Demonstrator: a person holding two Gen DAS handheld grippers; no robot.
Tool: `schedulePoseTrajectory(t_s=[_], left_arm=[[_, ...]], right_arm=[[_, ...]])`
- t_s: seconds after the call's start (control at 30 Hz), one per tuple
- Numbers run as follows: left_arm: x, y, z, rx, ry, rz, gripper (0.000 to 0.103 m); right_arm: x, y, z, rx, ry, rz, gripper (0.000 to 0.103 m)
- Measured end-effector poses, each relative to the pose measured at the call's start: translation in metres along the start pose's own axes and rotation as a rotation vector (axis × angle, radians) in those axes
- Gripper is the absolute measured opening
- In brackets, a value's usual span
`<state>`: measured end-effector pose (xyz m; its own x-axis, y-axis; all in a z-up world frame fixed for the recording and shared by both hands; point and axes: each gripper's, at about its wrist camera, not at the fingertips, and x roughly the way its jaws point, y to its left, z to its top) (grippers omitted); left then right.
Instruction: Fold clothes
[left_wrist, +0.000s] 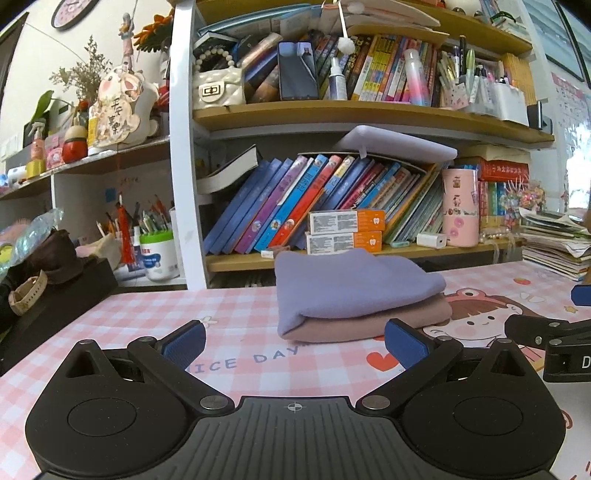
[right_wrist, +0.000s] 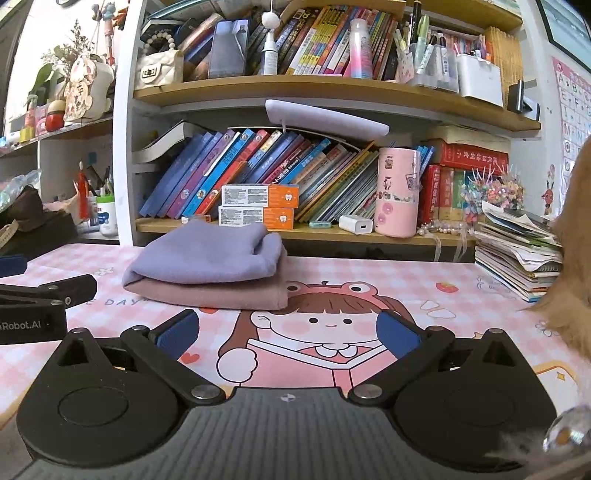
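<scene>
- Folding looks finished: soft lilac fleece garment (left_wrist: 351, 284) folded atop folded dusty-pink fleece garment (left_wrist: 369, 325), straight ahead of left claw (left_wrist: 295, 341), ahead-left of right claw (right_wrist: 288, 334).
- Both claws spread wide, holding nothing.
- Open pink checked bench (right_wrist: 424, 280) around; wooden bookshelf (left_wrist: 369, 254) close behind the stack.

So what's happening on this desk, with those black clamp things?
A person is folding clothes using two hand-held grippers. Right now neither one holds anything: the left gripper and the right gripper both hang just above the pink desk mat with jaws wide open. Ahead of them lie two folded pieces, a purple cloth stacked on a pink cloth, in front of the bookshelf. The folding looks done, or between steps.
</scene>
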<state>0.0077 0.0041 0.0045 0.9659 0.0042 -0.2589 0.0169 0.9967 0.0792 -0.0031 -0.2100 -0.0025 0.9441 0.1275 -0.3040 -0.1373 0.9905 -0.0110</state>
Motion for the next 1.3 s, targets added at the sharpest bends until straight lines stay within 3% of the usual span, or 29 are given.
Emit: schedulePoseTrajectory(t_s=[1.3], left_arm=[[0.0022,0.0006,-0.0002,0.003,0.008,-0.024,0.103]], right_arm=[[0.0028,0.0025,-0.0003,-0.012,0.013,0.002,0.103]])
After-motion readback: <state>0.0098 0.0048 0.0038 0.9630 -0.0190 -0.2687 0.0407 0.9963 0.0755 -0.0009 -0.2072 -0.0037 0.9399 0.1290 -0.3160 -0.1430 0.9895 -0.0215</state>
